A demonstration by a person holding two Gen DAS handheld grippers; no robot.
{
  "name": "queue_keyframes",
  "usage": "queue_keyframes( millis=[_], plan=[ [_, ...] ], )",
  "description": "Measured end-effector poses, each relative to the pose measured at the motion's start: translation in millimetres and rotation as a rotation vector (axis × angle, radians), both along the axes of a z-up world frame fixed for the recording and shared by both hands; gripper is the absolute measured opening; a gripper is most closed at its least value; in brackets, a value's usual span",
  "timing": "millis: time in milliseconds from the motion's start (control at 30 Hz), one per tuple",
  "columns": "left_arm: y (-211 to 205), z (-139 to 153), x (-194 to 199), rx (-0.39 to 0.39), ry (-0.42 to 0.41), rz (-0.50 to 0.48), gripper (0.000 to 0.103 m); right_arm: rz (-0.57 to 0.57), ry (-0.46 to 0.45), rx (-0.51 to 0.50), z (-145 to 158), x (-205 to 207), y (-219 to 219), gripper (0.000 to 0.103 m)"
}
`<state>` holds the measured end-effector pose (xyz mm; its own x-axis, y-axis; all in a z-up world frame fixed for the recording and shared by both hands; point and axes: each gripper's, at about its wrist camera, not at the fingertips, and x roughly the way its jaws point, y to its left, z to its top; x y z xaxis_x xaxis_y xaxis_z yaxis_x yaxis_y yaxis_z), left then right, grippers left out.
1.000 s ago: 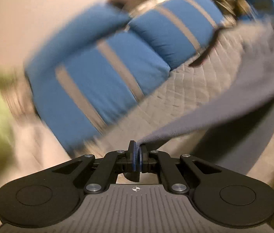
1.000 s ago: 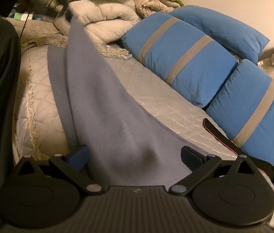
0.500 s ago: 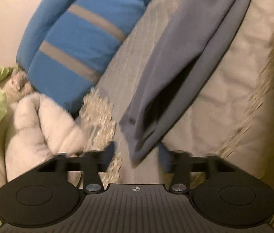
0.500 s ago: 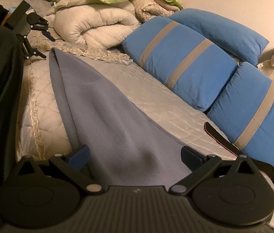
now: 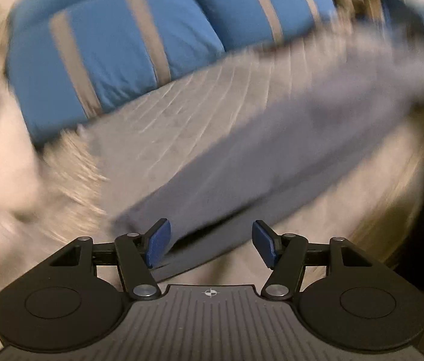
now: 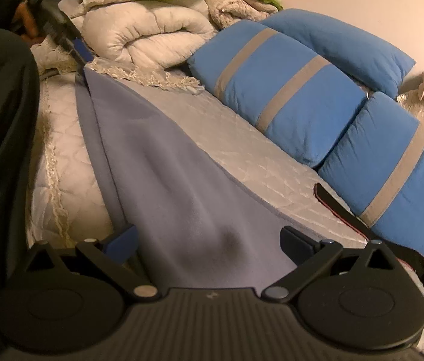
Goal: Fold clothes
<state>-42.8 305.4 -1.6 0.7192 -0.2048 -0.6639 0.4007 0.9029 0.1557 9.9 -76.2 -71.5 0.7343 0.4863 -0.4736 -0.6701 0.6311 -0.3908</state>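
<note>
Left wrist view blurs: my left tongs (image 5: 208,245) are opening, nothing pinched, over the grey garment (image 6: 163,162) on the bed (image 6: 257,156). Right tongs (image 6: 208,240) gape, holding nothing. Risk: fold slides apart.

Dim, warm yellowish indoor light. The left wrist view is heavily smeared by motion: the pillows (image 5: 115,69) and bed (image 5: 199,114) streak, while its tool (image 5: 211,246) stays sharp. The right wrist view is sharp. Both bend and darken at the corners.
</note>
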Motion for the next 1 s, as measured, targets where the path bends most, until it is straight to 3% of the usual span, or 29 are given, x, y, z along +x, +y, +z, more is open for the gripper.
queue_keyframes(
  millis=[67, 133, 300, 400, 467, 500, 533, 600, 867, 1000],
  plan=[
    [23.3, 11.3, 8.6, -0.216, -0.005, 0.094, 0.061, 0.001, 0.003, -0.006, -1.7, 0.9, 1.4, 0.103],
    [39.9, 12.8, 20.1, -0.313, -0.017, 0.195, 0.062, 0.005, 0.005, -0.011, -2.5, 1.0, 2.8, 0.103],
    [62.6, -6.7, 66.3, -0.302, 0.107, 0.421, 0.058, 0.005, 0.010, -0.008, -2.4, 1.6, 2.8, 0.103],
    [67.9, -19.1, 80.3, -0.317, 0.155, 0.461, 0.053, -0.001, 0.018, -0.006, -3.0, 3.4, 2.0, 0.103],
    [70.3, -22.9, 83.2, -0.333, 0.145, 0.487, 0.050, -0.004, 0.021, -0.006, -3.9, 3.6, 1.8, 0.103],
    [71.8, -24.3, 84.0, -0.344, 0.137, 0.502, 0.034, -0.005, 0.021, -0.007, -4.2, 3.7, 1.7, 0.103],
    [73.6, -25.7, 84.9, -0.355, 0.135, 0.519, 0.003, -0.006, 0.021, -0.007, -4.3, 3.6, 1.0, 0.103],
    [75.9, -25.2, 82.1, -0.364, 0.131, 0.535, 0.001, -0.005, 0.022, -0.005, -4.2, 3.3, 0.7, 0.103],
    [69.9, 5.1, 71.2, -0.234, -0.015, 0.504, 0.001, -0.006, 0.027, 0.001, -4.1, 3.9, 0.0, 0.103],
    [63.4, 10.7, 77.8, -0.145, -0.028, 0.516, 0.001, -0.009, 0.029, 0.003, -4.1, 4.9, -1.5, 0.103]
  ],
)
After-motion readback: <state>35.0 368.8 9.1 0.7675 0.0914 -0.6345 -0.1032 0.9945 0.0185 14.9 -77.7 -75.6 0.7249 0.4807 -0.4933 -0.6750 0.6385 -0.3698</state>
